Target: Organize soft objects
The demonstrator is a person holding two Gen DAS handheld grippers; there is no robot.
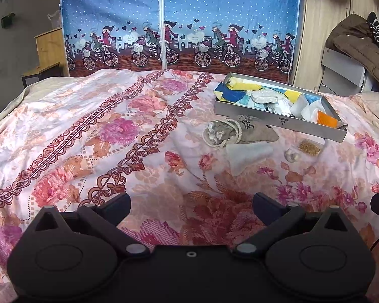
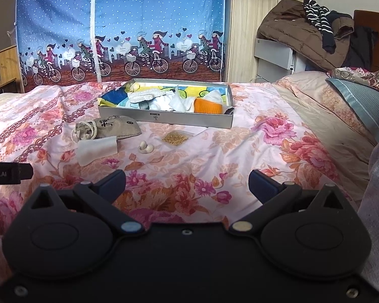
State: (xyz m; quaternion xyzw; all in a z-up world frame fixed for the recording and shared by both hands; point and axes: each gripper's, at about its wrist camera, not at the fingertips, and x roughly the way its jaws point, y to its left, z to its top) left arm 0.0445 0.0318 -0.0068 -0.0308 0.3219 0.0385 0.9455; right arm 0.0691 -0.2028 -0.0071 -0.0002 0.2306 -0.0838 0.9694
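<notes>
A grey shallow box [image 1: 278, 119] [image 2: 164, 120] sits on the flowered bedspread, holding cloths, white items and an orange piece [image 2: 206, 106]. In front of it lie a burlap drawstring pouch [image 1: 240, 132] [image 2: 108, 127], a white cloth square [image 1: 247, 152] [image 2: 97, 149], a small white lump [image 1: 291, 154] [image 2: 146, 147] and a small bag of golden grains [image 1: 309, 147] [image 2: 175, 138]. My left gripper [image 1: 191, 203] is open and empty, low over the bed, well short of them. My right gripper [image 2: 187, 180] is open and empty, also short of them.
A blue fabric wardrobe with a bicycle print [image 1: 179, 25] [image 2: 121, 30] stands behind the bed. A pile of coats [image 2: 305, 30] lies on a white unit at the right. Pillows [image 2: 361, 96] lie at the right. The left gripper's side [image 2: 7, 173] shows at the right view's left edge.
</notes>
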